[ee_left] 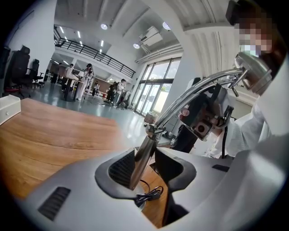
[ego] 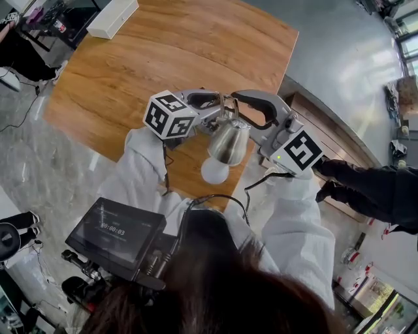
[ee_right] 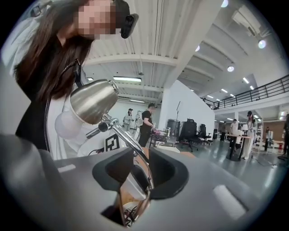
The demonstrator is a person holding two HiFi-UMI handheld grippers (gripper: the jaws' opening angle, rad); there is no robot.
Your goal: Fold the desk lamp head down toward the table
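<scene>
The desk lamp stands near the front edge of the wooden table. Its steel shade with a white bulb hangs toward me. My left gripper comes in from the left and my right gripper from the right, both at the lamp's stem. In the left gripper view the lower pole stands between the open jaws of the left gripper, close to the left pad with a gap on the right. In the right gripper view the thin upper arm runs between the open jaws of the right gripper, under the shade.
A white box lies at the table's far left corner. The lamp's black cord is coiled at its base. A screen device hangs at my chest. A person's dark legs are at the right, and people stand around distant desks.
</scene>
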